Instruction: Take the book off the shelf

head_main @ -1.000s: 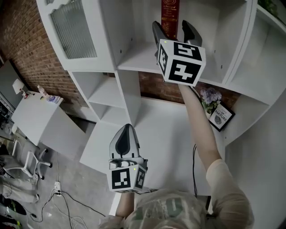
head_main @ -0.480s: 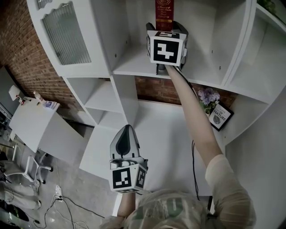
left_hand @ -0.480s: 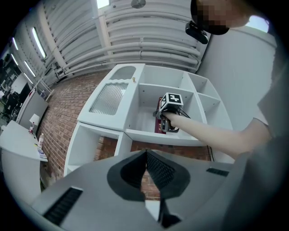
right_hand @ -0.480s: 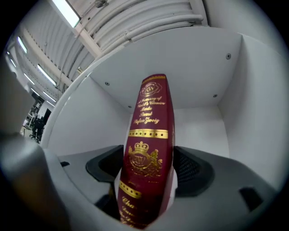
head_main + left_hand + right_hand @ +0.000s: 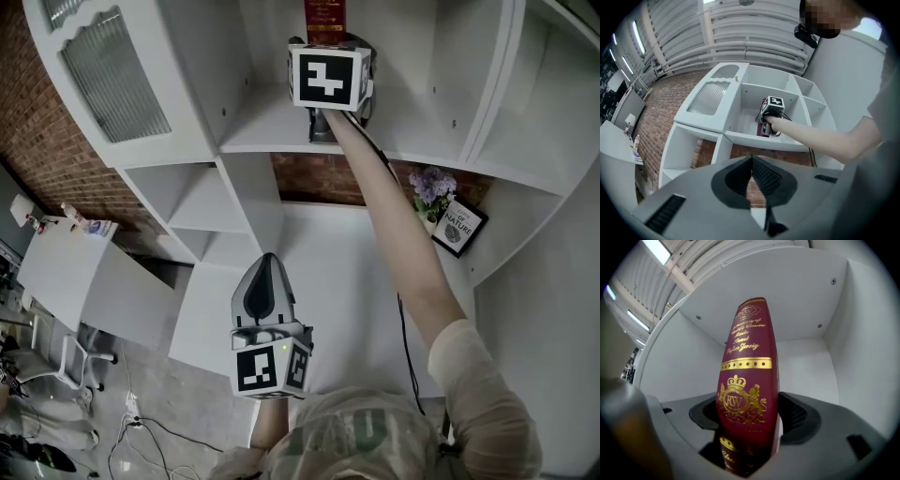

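Bare shelf [image 5: 267,131] flanks the book [image 5: 747,380] both sides

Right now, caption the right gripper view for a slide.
Right gripper clamps the upright maroon book inside a white shelf compartment.

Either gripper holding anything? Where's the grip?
Right gripper clamps the red book low on its spine, one jaw per cover. Left gripper is shut, empty.

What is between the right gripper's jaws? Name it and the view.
The red book, upright in its shelf compartment, stands between them, gripped on both sides. The right gripper view shows it.
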`<state>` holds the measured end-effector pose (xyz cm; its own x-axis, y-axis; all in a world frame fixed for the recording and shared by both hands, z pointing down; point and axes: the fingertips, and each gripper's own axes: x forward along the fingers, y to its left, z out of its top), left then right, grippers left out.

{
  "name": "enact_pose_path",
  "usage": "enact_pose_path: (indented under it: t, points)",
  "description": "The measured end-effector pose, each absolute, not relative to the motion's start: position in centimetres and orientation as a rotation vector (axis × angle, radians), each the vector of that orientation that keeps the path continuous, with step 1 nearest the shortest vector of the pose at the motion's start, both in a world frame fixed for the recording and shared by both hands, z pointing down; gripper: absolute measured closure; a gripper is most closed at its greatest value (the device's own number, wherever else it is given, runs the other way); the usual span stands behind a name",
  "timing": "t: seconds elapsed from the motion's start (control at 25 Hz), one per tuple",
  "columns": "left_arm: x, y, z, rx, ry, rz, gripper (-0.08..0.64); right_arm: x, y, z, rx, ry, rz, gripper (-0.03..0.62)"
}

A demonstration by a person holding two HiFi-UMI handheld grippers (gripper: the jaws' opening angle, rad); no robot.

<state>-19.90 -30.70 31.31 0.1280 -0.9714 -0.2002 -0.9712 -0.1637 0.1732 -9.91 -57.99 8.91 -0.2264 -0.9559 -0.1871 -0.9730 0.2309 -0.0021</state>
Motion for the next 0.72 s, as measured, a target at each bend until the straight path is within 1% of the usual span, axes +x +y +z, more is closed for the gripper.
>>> enact_pose_path:
  t: [0.2, 0.4, 0.72]
  points:
    - [-20.3, -30.6, 31.8, 2.344, -2.021, -0.412, 0.546, -7.5, -58.1, 10.3, -1.966, 2.319, 0.031, 0.268]
    - [-20.1, -30.4, 32.8, 2.336, -2.013, -0.404, 0.548, -8.4, -58.1, 9.3, -1.941, 2.287, 0.077, 0.285]
    - [-20.2, -30.2, 33.2, 2.32, -2.017, -0.388, 0.548, -8.3, -59.2, 9.8, -2.093, 2.192, 0.134, 0.308]
